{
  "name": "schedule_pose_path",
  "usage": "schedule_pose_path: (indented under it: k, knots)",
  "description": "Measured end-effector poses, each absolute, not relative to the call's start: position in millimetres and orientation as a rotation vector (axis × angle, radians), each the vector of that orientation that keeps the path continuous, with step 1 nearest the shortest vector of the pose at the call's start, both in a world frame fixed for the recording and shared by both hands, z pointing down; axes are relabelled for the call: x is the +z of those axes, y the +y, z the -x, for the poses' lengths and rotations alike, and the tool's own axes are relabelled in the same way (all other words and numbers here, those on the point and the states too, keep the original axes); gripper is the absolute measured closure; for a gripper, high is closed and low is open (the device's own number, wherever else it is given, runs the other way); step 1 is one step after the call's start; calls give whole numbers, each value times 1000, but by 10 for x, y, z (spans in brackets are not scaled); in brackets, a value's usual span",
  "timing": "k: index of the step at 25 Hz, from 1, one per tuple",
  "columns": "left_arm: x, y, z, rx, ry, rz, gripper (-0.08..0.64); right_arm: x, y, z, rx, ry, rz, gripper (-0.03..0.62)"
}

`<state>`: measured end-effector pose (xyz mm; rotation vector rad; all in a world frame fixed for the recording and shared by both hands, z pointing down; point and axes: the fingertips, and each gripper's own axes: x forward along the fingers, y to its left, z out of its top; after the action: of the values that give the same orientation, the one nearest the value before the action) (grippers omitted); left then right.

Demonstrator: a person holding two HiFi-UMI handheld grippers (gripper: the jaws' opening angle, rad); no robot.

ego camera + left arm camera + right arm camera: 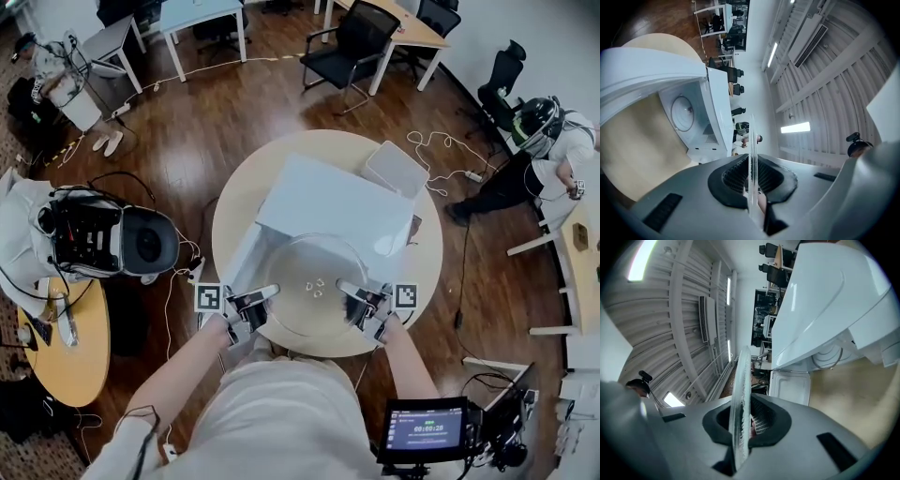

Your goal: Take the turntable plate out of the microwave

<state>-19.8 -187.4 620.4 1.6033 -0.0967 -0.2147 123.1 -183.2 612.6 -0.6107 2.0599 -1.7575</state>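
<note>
Pinches the plate [314, 277] between left gripper [265, 293] and right gripper [349, 289] jaws, just outside the microwave [328, 202]; likely needs a level set-down next.

Screen [427, 429]: past the surface's [236, 192] near edge, to the right; white digits look like 00:00:20, smaller lines unreadable.
Left tongs [265, 292]: cube marker [208, 297], black-and-white square pattern, no letters.
Right tongs [347, 288]: cube marker [405, 295], same kind.
</note>
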Motion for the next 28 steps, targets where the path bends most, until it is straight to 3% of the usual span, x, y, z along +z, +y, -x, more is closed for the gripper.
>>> schedule_pose_path:
  k: [28]
  knots:
    - [6146, -1465, 345, -272, 56, -1547, 528, 6113, -1107, -813, -1713, 1933, 788, 565]
